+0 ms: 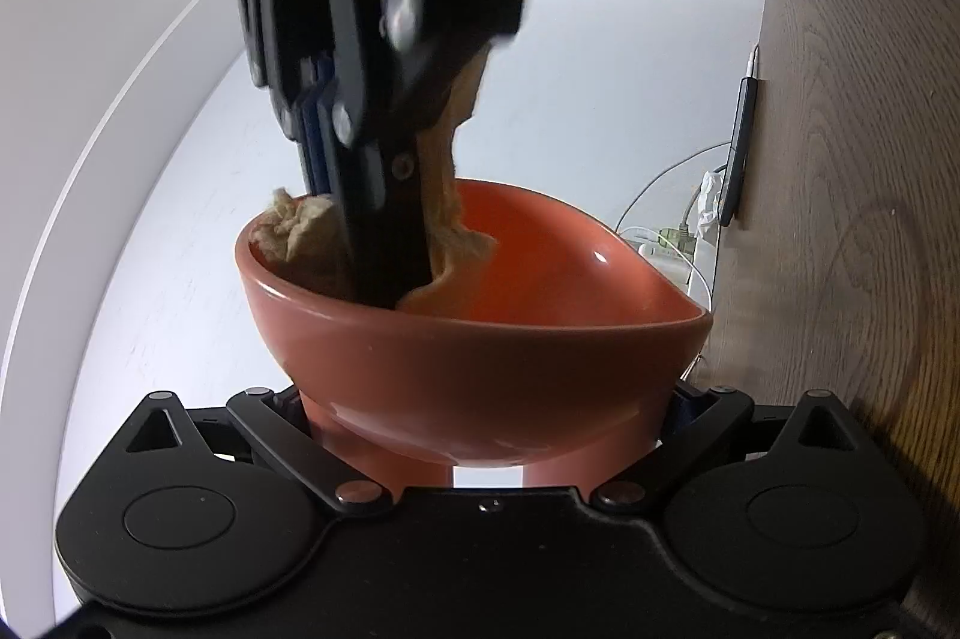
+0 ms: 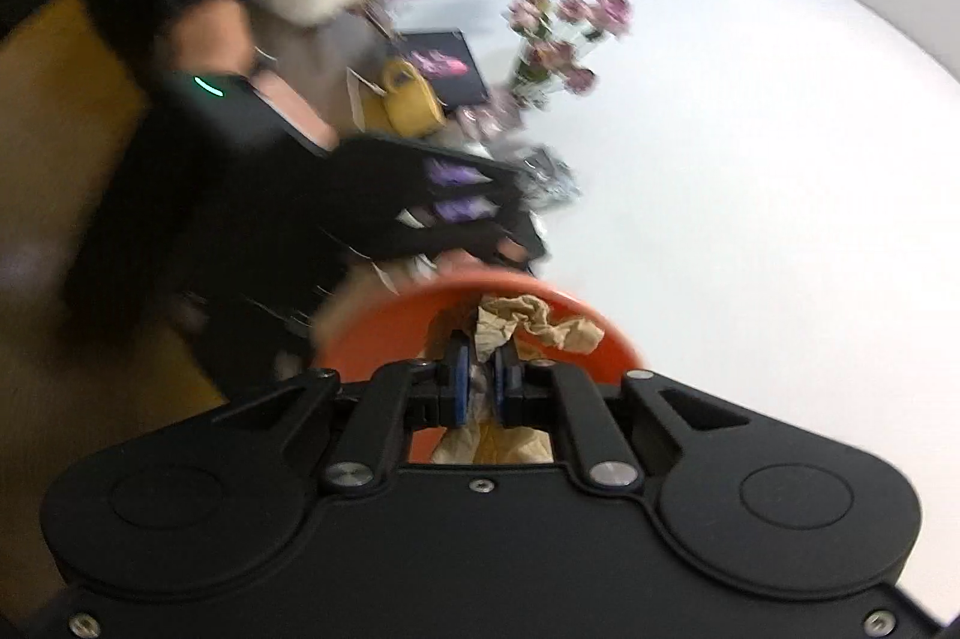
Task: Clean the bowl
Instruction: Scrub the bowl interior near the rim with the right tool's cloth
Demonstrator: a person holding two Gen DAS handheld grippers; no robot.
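Bowl (image 1: 480,369) clamped by left gripper (image 1: 486,417); right gripper (image 2: 480,369) pinches cloth (image 2: 540,321) inside.

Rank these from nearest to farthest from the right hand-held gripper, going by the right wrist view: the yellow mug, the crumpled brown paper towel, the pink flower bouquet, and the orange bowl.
1. Crumpled brown paper towel, pinched between the right hand-held gripper fingers.
2. Orange ceramic bowl, directly around the towel.
3. Yellow mug, far back, left of centre.
4. Pink flower bouquet, beyond it, up right.
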